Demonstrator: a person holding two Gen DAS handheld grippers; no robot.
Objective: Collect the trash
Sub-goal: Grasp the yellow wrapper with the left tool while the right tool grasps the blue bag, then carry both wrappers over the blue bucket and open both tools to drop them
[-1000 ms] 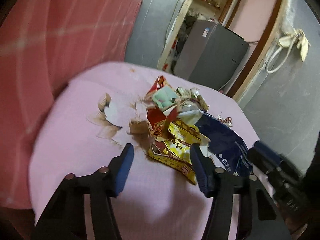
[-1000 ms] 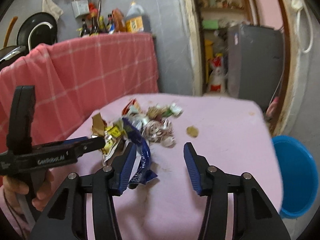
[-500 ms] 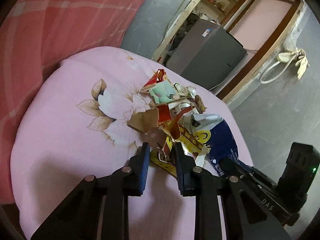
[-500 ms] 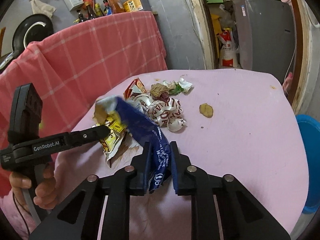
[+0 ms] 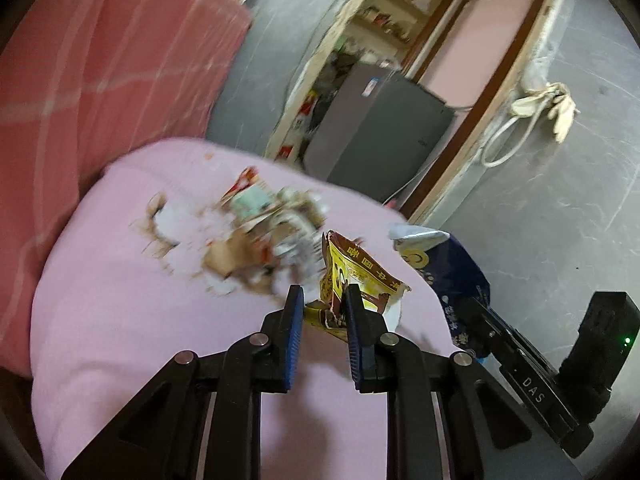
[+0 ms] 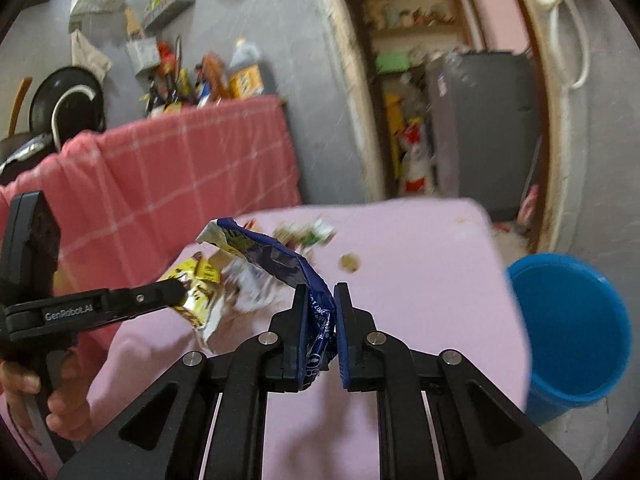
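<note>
A yellow snack wrapper (image 5: 356,268) sits between the fingers of my left gripper (image 5: 323,292); the jaws are still closing on it and it hangs lifted off the pink table (image 5: 120,300). My right gripper (image 6: 320,292) is shut on a dark blue wrapper (image 6: 280,256), also raised above the table. In the right wrist view the left gripper (image 6: 176,288) comes in from the left with the yellow wrapper (image 6: 200,300). The blue wrapper (image 5: 452,268) shows at the right of the left wrist view. A pile of crumpled wrappers and paper scraps (image 5: 256,236) lies on the table beyond both grippers.
A blue bucket (image 6: 568,320) stands on the floor off the table's right edge. A small brown scrap (image 6: 350,263) lies alone mid-table. Red checked cloth (image 5: 100,60) covers furniture at the left. A grey fridge (image 5: 380,132) stands in the doorway behind.
Both grippers went from open to closed, the left on the yellow wrapper and the right on the blue one. Both have since risen and drawn back from the pile with their wrappers.
</note>
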